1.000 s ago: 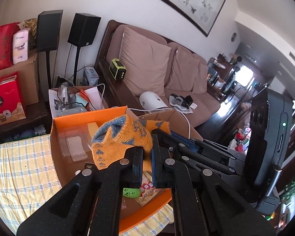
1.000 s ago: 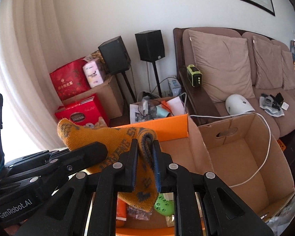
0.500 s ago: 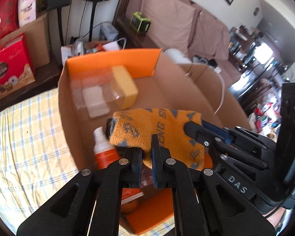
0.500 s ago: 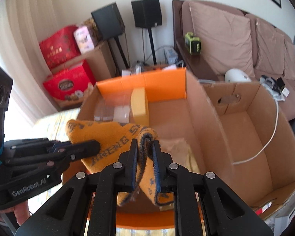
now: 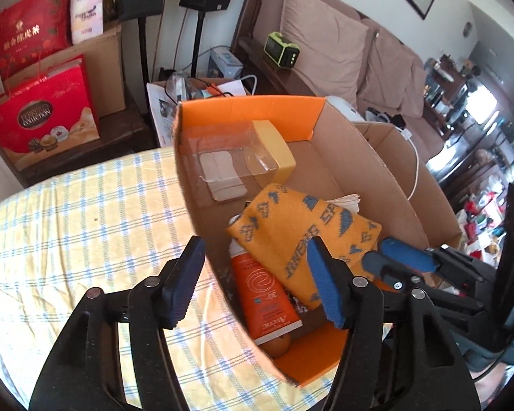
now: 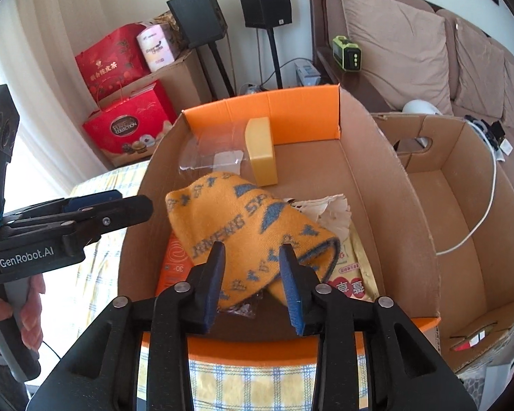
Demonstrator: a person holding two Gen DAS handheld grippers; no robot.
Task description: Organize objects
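Note:
An orange knitted cloth with blue-grey lettering [image 5: 301, 233] lies loose inside the orange-edged cardboard box [image 5: 246, 109], on top of an orange tube [image 5: 267, 294] and a snack packet [image 6: 353, 274]. It shows in the right wrist view too [image 6: 243, 226]. My left gripper [image 5: 257, 277] is open over the box's left wall, holding nothing. My right gripper [image 6: 252, 281] is open just above the cloth's near end, its fingers on either side of it but apart from it.
The box also holds a yellow block [image 6: 262, 150], a clear plastic case [image 5: 229, 161] and crumpled paper [image 6: 329, 212]. A second brown carton [image 6: 462, 205] with a white cable stands to its right. The box sits on a yellow checked tablecloth [image 5: 85, 226]. Sofa, speakers and red gift bags stand behind.
Both grippers held the cloth above the box, lowered it in, then opened and let it go. It now lies on the box's contents.

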